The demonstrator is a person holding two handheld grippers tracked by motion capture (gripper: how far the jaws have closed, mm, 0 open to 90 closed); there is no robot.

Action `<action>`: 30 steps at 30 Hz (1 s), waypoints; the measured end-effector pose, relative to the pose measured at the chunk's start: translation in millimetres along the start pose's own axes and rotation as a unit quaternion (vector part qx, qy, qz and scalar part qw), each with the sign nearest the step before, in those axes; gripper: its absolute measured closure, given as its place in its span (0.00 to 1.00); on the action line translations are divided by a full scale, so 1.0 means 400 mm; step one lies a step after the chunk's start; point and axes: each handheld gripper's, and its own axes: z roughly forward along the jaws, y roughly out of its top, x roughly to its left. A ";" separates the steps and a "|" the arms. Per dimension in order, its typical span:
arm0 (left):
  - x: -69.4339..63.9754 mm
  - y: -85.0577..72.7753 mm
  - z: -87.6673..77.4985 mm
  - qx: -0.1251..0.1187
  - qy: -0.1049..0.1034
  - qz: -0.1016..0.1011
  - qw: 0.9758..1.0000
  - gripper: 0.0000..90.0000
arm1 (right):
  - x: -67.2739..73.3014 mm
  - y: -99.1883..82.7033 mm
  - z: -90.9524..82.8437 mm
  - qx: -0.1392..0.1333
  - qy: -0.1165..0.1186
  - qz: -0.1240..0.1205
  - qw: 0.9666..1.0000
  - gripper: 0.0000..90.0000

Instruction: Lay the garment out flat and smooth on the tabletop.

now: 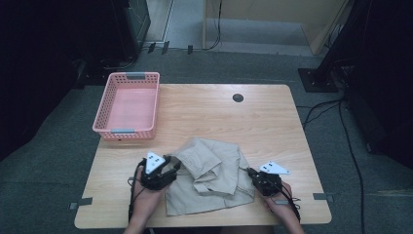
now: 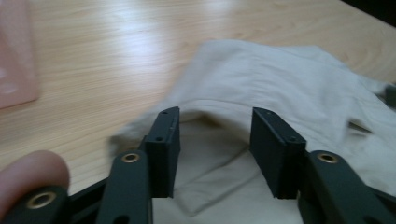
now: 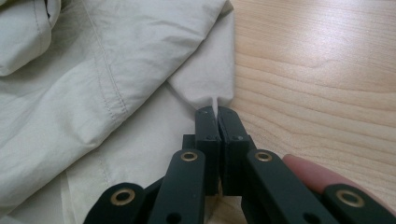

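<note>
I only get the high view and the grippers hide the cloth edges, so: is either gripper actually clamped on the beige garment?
Observer: Yes, the right gripper is shut on an edge fold of the beige garment, beside bare table.
Operator: And the left one?
Observer: The left gripper is open; its jaws stand apart over the cloth, and their pads press on nothing.
Operator: Is anything lying between those jaws?
Observer: A fold of the garment lies below and between them, loose on the table.
</note>
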 end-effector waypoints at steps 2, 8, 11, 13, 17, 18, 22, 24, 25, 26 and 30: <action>-0.033 -0.002 0.012 0.014 0.000 0.002 1.000 0.53 | 0.000 0.000 0.000 0.000 0.000 0.000 1.000 0.99; -0.075 -0.016 0.017 0.009 -0.003 -0.030 1.000 0.44 | 0.002 0.000 -0.001 0.000 -0.001 0.001 1.000 0.99; -0.085 -0.021 0.025 0.022 -0.014 -0.037 0.999 0.39 | 0.002 0.000 -0.001 0.001 -0.002 0.000 1.000 0.99; -0.088 -0.022 0.033 0.030 -0.020 -0.050 0.998 0.36 | 0.002 0.000 -0.001 0.001 -0.002 0.000 1.000 0.99; -0.085 -0.021 0.053 0.037 -0.026 -0.083 0.996 0.34 | 0.003 0.000 -0.001 0.001 -0.003 -0.003 1.000 0.99; -0.084 -0.021 0.058 0.040 -0.029 -0.088 0.995 0.35 | 0.003 0.000 -0.001 0.001 -0.003 -0.003 1.000 0.99; -0.082 -0.022 0.072 0.043 -0.040 -0.096 0.994 0.47 | 0.003 0.000 -0.001 0.001 -0.003 -0.003 1.000 0.99; -0.079 -0.022 0.074 0.036 -0.047 -0.096 0.994 0.61 | 0.003 0.000 -0.001 0.001 -0.003 -0.003 1.000 0.99; -0.077 -0.021 0.074 0.033 -0.052 -0.099 0.993 0.67 | 0.003 0.000 -0.001 0.001 -0.003 -0.003 1.000 0.99; -0.073 -0.021 0.074 0.031 -0.055 -0.101 0.993 0.72 | 0.003 0.000 -0.001 0.001 -0.003 -0.003 1.000 0.99; -0.047 -0.017 0.061 0.022 -0.066 -0.105 0.992 0.87 | 0.004 -0.001 -0.001 0.001 -0.005 -0.006 1.000 0.99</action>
